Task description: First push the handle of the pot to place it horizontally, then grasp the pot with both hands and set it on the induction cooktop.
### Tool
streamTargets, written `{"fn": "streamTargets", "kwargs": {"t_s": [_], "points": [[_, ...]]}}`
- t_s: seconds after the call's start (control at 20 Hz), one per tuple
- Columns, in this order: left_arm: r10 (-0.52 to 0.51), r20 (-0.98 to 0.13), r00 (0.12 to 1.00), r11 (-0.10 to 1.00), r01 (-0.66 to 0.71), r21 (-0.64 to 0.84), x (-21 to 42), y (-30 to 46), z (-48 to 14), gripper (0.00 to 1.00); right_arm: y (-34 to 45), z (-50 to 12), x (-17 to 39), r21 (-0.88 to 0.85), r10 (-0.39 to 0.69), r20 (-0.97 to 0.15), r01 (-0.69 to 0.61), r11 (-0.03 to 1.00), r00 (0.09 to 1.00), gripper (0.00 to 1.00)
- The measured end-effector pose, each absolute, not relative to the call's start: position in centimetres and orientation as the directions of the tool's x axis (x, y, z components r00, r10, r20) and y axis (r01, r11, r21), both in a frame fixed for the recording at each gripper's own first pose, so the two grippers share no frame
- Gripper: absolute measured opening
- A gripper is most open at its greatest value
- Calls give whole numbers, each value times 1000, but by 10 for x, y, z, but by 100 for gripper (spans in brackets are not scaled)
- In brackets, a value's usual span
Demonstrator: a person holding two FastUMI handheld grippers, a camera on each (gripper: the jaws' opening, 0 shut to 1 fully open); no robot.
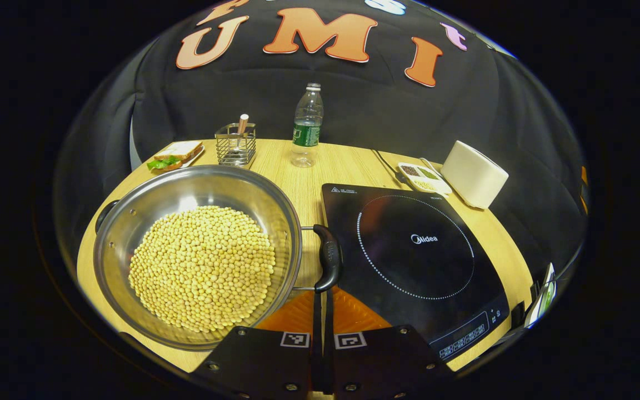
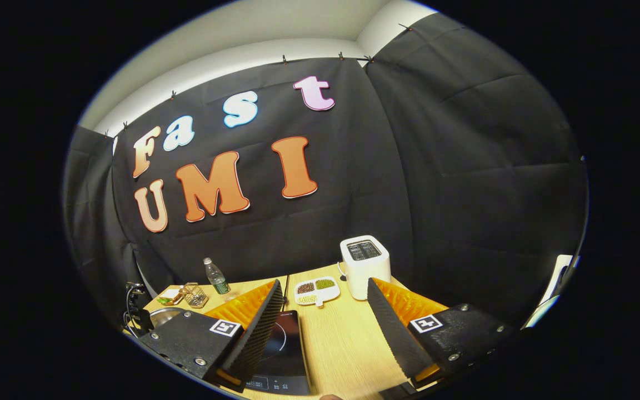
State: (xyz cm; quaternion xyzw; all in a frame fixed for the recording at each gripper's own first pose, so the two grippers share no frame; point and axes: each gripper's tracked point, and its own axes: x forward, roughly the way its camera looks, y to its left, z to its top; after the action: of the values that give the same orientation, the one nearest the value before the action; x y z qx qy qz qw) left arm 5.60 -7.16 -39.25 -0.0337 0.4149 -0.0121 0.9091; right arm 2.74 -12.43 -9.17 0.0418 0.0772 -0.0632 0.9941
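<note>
here, left fingers [image 1: 323, 316] together below handle [image 1: 328, 258]

Even overhead light, sharp centres, strong fisheye bending at edges, soft glare on the pot [image 1: 198, 255] wall.

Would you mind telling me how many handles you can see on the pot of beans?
2: one black handle on the pot's side toward the cooktop, just ahead of the left tongs, and another handle partly hidden behind the opposite rim.
</note>
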Motion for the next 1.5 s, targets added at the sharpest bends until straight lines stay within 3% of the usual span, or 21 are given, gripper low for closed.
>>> {"fn": "streamTargets", "kwargs": {"t_s": [0.1, 0.2, 0.35, 0.4, 0.8, 0.95, 1.0, 1.05, 1.2, 1.25, 1.5], "points": [[-48, -753, 656, 998, -2, -66, 59, -72, -394, 1, -125, -92, 28, 73, -121, -161, 134, 988, 980, 95], [-46, -754, 655, 998, 2, -59, 62, -73, -395, 1, -125, -94, 31, 72, -122, -164, 136, 988, 979, 100], [-46, -754, 656, 998, 3, -59, 67, -73, -395, 1, -124, -97, 33, 65, -125, -171, 138, 988, 977, 100], [-47, -754, 656, 998, 5, -58, 69, -74, -395, 1, -123, -98, 33, 63, -126, -174, 139, 988, 977, 95], [-55, -746, 664, 998, 37, -41, 64, -79, -386, 2, -105, -94, 30, 50, -122, -179, 133, 990, 976, 95], [-40, -689, 724, 998, 55, 0, 59, -66, -355, 2, -84, -88, 25, 40, -99, -175, 108, 993, 980, 95], [-19, -659, 752, 998, 55, 34, 59, -57, -342, 2, -77, -85, 23, 33, -94, -170, 101, 994, 981, 100], [-5, -630, 776, 997, 55, 59, 57, -48, -329, 2, -69, -82, 20, 27, -88, -163, 93, 995, 983, 95], [10, -559, 829, 994, 52, 96, 44, -23, -292, 2, -43, -78, 17, 23, -67, -144, 71, 997, 987, 95], [22, -539, 842, 994, 40, 103, 39, -11, -282, 2, -31, -80, 17, 23, -55, -146, 59, 998, 988, 100], [110, -458, 882, 992, -65, 112, 15, 62, -247, 2, 38, -101, 18, 39, 34, -163, -28, 999, 986, 95]]}}
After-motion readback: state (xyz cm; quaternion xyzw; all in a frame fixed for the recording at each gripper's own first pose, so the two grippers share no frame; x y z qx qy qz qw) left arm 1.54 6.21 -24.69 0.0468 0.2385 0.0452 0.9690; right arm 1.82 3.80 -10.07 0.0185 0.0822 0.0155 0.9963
